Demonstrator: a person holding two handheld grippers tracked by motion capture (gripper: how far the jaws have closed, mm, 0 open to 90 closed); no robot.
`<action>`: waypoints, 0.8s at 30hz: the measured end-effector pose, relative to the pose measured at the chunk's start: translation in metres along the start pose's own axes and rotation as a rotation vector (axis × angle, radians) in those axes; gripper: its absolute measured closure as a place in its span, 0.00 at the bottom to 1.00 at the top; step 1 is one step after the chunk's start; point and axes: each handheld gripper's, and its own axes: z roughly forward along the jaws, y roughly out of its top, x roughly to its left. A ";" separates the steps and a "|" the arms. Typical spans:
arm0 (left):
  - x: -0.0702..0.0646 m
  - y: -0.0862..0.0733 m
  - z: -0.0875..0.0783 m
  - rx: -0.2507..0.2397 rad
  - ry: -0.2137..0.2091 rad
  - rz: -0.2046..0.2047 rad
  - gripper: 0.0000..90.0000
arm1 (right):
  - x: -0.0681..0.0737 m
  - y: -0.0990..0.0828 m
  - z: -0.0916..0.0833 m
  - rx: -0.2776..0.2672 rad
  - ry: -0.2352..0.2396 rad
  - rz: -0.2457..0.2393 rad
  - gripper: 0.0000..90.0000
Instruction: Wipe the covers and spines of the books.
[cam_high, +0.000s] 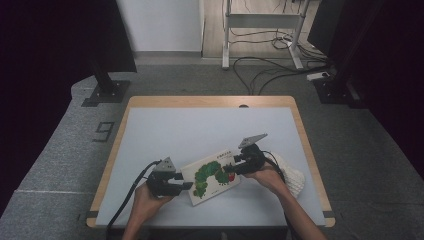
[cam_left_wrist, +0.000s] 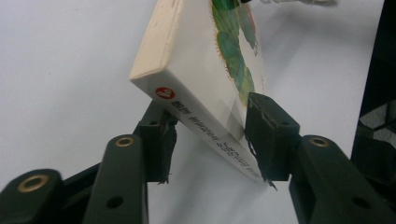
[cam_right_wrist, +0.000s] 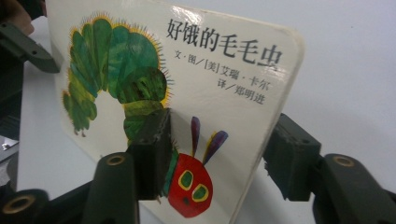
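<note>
Desk (cam_high: 165, 125): white top, wood rim. Book (cam_high: 212, 176) near front centre, long axis diagonal, near-left to far-right, caterpillar cover up, tilted. Left claw (cam_high: 186, 181) clamped on spine end; right claw (cam_high: 229, 167) clamped across cover at opposite edge.

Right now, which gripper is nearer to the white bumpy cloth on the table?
Right. The right gripper, at the right edge of the white caterpillar picture book, is just left of the white bumpy cloth; the left gripper is at the book's other edge, farther away.
</note>
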 end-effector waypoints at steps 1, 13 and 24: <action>0.000 0.002 -0.001 0.005 -0.001 0.004 0.61 | 0.000 0.000 -0.002 -0.003 0.003 0.000 0.52; -0.002 0.016 -0.015 0.005 0.062 0.041 0.78 | 0.007 0.006 -0.013 -0.053 -0.024 -0.044 0.57; 0.003 0.027 -0.024 -0.007 0.151 0.077 0.77 | 0.016 0.014 -0.013 -0.102 -0.098 -0.105 0.58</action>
